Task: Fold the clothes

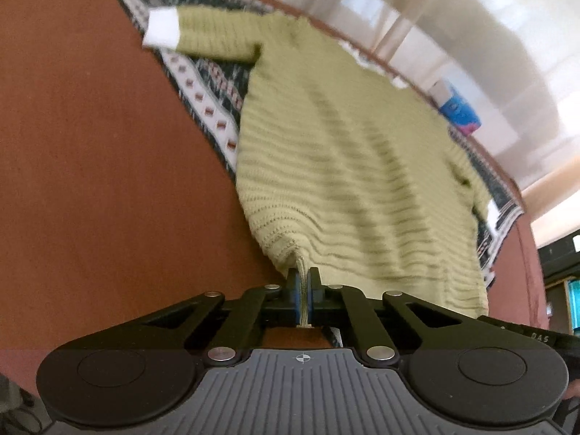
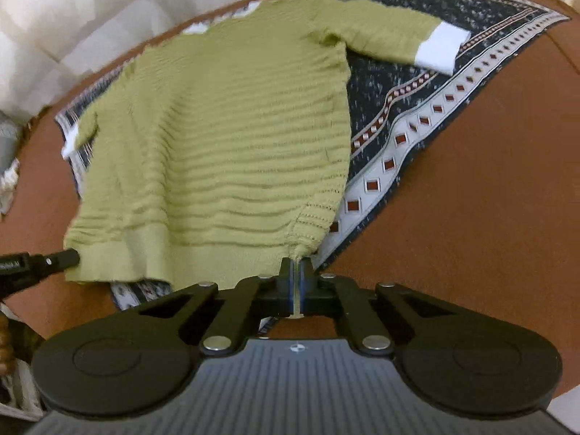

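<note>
A light green knit sweater (image 1: 337, 152) lies spread on a patterned cloth (image 1: 214, 108) over a brown surface; it also shows in the right wrist view (image 2: 224, 137). One sleeve with a white cuff (image 1: 161, 30) stretches out to the side, and the other cuff (image 2: 440, 49) shows in the right wrist view. My left gripper (image 1: 303, 275) is shut on the sweater's hem at its bottom left corner. My right gripper (image 2: 296, 266) is shut on the hem at its bottom right corner. The left gripper's tip (image 2: 61, 259) shows at the other hem corner.
The brown surface (image 1: 108, 181) extends around the patterned cloth (image 2: 417, 134). A blue and pink package (image 1: 458, 108) sits at the far edge. White curtains (image 2: 72, 18) hang behind. White fabric (image 2: 7, 181) lies at the left edge.
</note>
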Action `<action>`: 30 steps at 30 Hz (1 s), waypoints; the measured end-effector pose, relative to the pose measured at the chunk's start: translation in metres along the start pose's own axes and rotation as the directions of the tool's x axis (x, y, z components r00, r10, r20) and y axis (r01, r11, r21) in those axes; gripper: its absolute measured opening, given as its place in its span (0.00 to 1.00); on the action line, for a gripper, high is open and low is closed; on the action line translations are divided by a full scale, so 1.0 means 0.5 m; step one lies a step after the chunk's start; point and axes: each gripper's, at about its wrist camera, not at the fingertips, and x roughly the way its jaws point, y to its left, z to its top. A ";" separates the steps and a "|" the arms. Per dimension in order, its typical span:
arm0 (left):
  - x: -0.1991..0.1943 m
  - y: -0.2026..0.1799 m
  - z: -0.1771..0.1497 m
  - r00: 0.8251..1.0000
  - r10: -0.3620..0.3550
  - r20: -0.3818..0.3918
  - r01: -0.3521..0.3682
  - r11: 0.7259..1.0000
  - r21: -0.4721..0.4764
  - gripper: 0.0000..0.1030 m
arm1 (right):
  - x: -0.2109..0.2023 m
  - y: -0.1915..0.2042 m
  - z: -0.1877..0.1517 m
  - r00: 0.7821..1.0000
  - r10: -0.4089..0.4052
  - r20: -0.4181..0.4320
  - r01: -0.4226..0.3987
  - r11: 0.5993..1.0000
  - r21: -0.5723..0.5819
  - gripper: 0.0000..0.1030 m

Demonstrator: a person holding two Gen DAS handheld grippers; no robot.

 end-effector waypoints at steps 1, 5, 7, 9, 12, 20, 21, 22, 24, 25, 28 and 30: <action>-0.014 -0.001 0.002 1.000 -0.002 0.011 0.002 1.000 0.008 0.00 | -0.014 0.002 0.004 1.000 0.008 0.014 -0.008 1.000 0.004 0.03; -0.048 0.008 0.000 1.000 0.004 0.010 -0.005 1.000 0.024 0.00 | -0.076 0.007 0.020 0.999 0.015 0.052 -0.014 1.000 -0.014 0.03; -0.047 0.017 -0.008 1.000 0.020 -0.007 -0.020 0.999 0.029 0.00 | -0.089 0.005 0.021 0.999 0.000 0.053 0.002 0.999 -0.033 0.03; -0.032 0.027 -0.018 0.999 0.038 -0.035 -0.037 0.999 0.033 0.00 | -0.084 -0.004 0.019 0.999 -0.021 0.040 0.023 0.999 -0.036 0.03; -0.010 0.044 -0.033 0.996 0.068 -0.066 -0.066 0.998 0.024 0.00 | -0.059 -0.021 0.008 0.998 -0.065 0.010 0.065 0.997 -0.033 0.02; 0.007 0.063 -0.048 0.989 0.122 -0.087 -0.117 0.991 0.059 0.08 | 0.005 -0.037 -0.031 0.993 -0.103 -0.058 0.102 0.995 -0.022 0.03; 0.008 0.064 -0.049 0.988 0.128 -0.084 -0.123 0.991 0.058 0.31 | 0.006 -0.038 -0.032 0.993 -0.101 -0.057 0.100 0.995 -0.016 0.03; 0.008 0.065 -0.050 0.988 0.132 -0.079 -0.128 0.990 0.057 0.41 | 0.007 -0.038 -0.032 0.994 -0.099 -0.056 0.098 0.995 -0.010 0.07; 0.004 0.061 -0.051 0.987 0.145 -0.071 -0.140 0.988 0.067 0.48 | 0.003 -0.041 -0.030 0.994 -0.090 -0.060 0.090 0.996 -0.002 0.11; 0.001 0.059 -0.051 0.986 0.152 -0.067 -0.147 0.986 0.075 0.49 | -0.005 -0.041 -0.029 0.995 -0.090 -0.053 0.090 0.996 -0.003 0.17; -0.018 0.042 -0.041 0.984 0.175 -0.028 -0.171 0.979 0.109 0.52 | -0.051 -0.050 -0.003 0.995 -0.100 0.012 0.100 0.995 -0.017 0.18; -0.035 0.017 -0.027 0.985 0.173 0.016 -0.173 0.973 0.150 0.53 | -0.093 -0.058 0.032 0.993 -0.091 0.075 0.095 0.995 -0.039 0.19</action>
